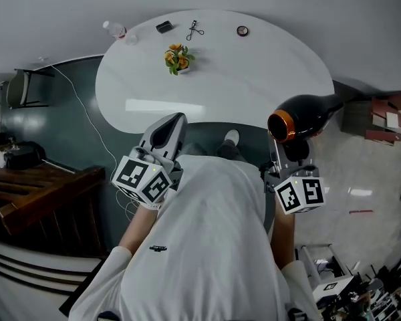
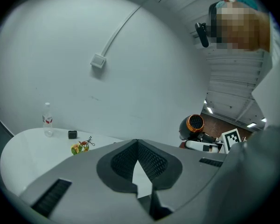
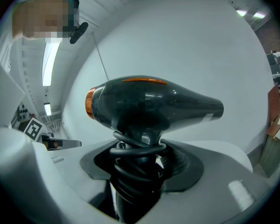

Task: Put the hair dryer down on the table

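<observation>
Black with an orange ring, the hair dryer (image 1: pixel 301 116) hangs at the right of the frame, beyond the edge of the table (image 1: pixel 254 85). The right gripper (image 1: pixel 292 154) clamps its cord-wrapped handle. Being top-heavy, it could tip or land short. The left gripper (image 1: pixel 166 134) is closed and empty. The white top is glossy, with flowers (image 1: pixel 178 58) at the far end and a wooden bench (image 1: pixel 47 192) at left.

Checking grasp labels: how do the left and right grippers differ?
The right gripper clamps the cord-wrapped handle of the black hair dryer; the left gripper is shut, empty. The left gripper points at the white table's near edge; the right gripper, toward its right end. Both bear marker cubes.
</observation>
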Available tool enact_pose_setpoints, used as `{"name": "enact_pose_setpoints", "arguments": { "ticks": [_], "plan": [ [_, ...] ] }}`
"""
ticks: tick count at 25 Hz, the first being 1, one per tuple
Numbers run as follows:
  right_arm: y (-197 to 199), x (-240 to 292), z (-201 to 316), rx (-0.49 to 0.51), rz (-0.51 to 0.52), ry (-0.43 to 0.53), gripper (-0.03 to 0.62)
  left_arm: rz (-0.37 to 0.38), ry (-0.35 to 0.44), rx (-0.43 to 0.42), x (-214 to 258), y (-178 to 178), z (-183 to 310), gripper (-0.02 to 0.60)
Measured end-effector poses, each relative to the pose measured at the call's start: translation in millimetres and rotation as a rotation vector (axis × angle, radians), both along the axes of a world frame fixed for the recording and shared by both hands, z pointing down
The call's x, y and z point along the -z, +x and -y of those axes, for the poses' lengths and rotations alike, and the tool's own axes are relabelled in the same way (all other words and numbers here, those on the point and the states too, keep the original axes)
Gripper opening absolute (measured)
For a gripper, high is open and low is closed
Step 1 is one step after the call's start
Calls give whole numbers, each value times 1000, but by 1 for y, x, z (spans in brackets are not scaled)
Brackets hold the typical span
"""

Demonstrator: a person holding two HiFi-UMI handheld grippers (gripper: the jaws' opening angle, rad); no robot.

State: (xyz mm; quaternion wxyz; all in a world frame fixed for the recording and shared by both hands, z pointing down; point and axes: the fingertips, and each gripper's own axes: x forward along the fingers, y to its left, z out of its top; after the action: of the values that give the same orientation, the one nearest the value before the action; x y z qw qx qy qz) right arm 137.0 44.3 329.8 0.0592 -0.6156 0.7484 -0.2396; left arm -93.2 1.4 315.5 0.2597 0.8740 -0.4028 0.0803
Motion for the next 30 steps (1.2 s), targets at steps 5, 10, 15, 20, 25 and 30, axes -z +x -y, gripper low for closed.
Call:
{"name": "enact_pose_setpoints", "arguments": {
  "ticks": [5, 10, 15, 20, 25, 30],
  "plan": [
    [9, 1, 16, 2, 15, -6, 278, -5, -22, 44, -3, -2, 4, 2],
    [9, -3, 30, 5, 24, -27, 278, -1, -37, 63, -6, -6, 16, 2],
    [7, -9, 41, 16, 23, -49, 278, -8, -74, 53, -17, -1, 27, 2],
    [7, -14, 51, 34, 0, -52, 278, -1, -79, 22, -22, 11, 36, 2],
    [10, -23, 69, 23, -20, -63, 278, 6, -94, -2, -33, 21, 49, 2],
    [11, -35, 93, 11, -26, -78, 278, 1, -120, -31, -41, 33, 60, 2]
  ]
}}
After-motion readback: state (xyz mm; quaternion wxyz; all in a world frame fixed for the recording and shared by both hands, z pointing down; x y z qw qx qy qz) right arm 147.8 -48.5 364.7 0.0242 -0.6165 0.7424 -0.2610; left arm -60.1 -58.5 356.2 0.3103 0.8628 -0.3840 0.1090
